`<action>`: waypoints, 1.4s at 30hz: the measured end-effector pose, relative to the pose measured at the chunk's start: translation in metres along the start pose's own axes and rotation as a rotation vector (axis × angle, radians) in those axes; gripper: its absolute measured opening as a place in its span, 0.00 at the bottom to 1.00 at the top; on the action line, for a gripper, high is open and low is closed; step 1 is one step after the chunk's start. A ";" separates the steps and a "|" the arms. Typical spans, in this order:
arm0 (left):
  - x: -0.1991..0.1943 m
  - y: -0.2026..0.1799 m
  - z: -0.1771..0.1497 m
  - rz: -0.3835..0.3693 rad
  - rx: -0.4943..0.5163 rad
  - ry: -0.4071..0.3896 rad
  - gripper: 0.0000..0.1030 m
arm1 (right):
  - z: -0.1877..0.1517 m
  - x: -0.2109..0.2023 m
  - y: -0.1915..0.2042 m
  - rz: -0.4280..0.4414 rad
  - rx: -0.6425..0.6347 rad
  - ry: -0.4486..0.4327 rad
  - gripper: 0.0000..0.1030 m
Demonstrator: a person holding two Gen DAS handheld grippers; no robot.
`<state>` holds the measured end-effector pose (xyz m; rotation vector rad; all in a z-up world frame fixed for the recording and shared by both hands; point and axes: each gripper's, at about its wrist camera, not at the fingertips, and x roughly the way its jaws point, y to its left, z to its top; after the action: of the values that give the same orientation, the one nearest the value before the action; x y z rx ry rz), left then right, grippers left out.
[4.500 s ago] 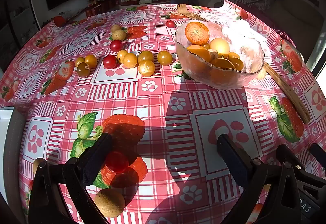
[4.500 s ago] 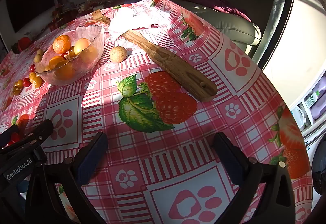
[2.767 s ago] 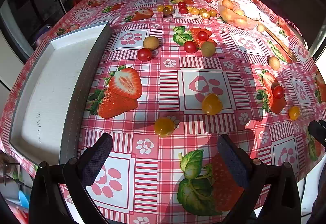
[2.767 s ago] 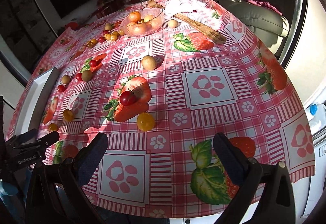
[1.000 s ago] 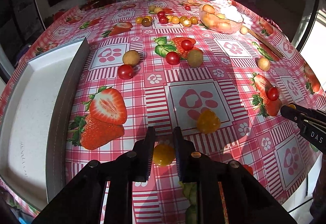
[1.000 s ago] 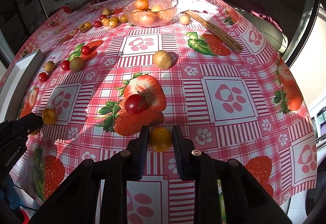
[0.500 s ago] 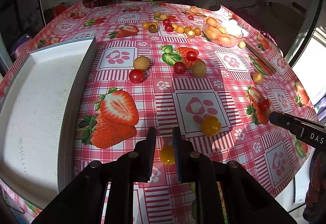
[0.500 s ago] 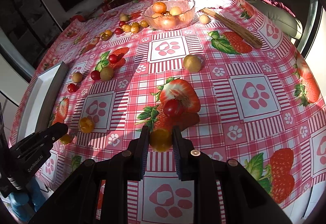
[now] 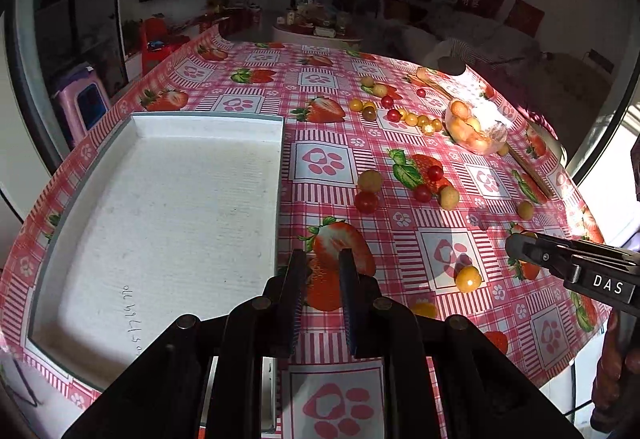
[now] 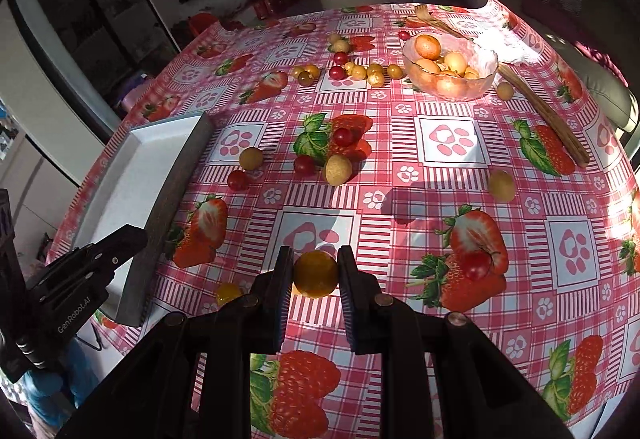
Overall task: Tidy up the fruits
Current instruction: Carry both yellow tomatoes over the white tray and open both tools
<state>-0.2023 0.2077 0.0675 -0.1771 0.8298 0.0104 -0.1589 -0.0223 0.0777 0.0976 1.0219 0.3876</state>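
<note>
Seemingly empty, the left gripper [image 9: 320, 279] in its own wrist view has its fingers drawn near together with only tablecloth showing in the gap, poised above the near corner of the shallow white rectangular tray [image 9: 276, 199], so I judge it risks reaching the tray with nothing to drop. Meanwhile the right wrist view shows the right gripper [image 10: 314, 273] clamped on a round yellow-orange cherry tomato [image 10: 315, 273], held level above the red-checked strawberry tablecloth [image 10: 440, 199]; the smooth fruit could squirt free if squeezed harder
</note>
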 end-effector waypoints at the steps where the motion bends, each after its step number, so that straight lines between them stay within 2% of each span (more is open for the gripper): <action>1: -0.003 0.008 0.001 0.012 -0.011 -0.005 0.18 | 0.003 0.002 0.010 0.011 -0.019 0.000 0.24; 6: -0.010 0.054 -0.002 0.096 -0.072 -0.016 0.18 | 0.017 0.018 0.063 0.068 -0.113 0.017 0.24; 15: -0.004 0.124 -0.017 0.211 -0.178 0.028 0.18 | 0.031 0.065 0.163 0.184 -0.270 0.088 0.24; 19: 0.001 0.140 -0.024 0.197 -0.200 0.034 0.18 | 0.030 0.086 0.201 0.197 -0.350 0.115 0.24; 24: 0.004 0.150 -0.031 0.154 -0.210 0.029 0.18 | 0.025 0.116 0.219 0.200 -0.383 0.170 0.24; 33: 0.009 0.149 -0.033 0.168 -0.188 0.032 0.18 | 0.022 0.140 0.220 0.199 -0.384 0.222 0.25; 34: 0.008 0.149 -0.034 0.171 -0.181 0.033 0.18 | 0.022 0.139 0.220 0.207 -0.383 0.223 0.28; 36: 0.008 0.147 -0.034 0.177 -0.170 0.037 0.18 | 0.025 0.134 0.218 0.233 -0.367 0.214 0.47; 37: 0.008 0.146 -0.034 0.173 -0.168 0.039 0.18 | 0.027 0.128 0.216 0.241 -0.358 0.197 0.61; 38: 0.007 0.144 -0.034 0.169 -0.167 0.041 0.19 | 0.028 0.121 0.214 0.244 -0.351 0.172 0.67; 42: 0.001 0.132 -0.033 0.142 -0.147 0.028 0.19 | 0.033 0.091 0.192 0.227 -0.302 0.081 0.69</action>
<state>-0.2363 0.3320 0.0247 -0.2573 0.8684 0.2028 -0.1404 0.1917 0.0706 -0.0748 1.0243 0.7535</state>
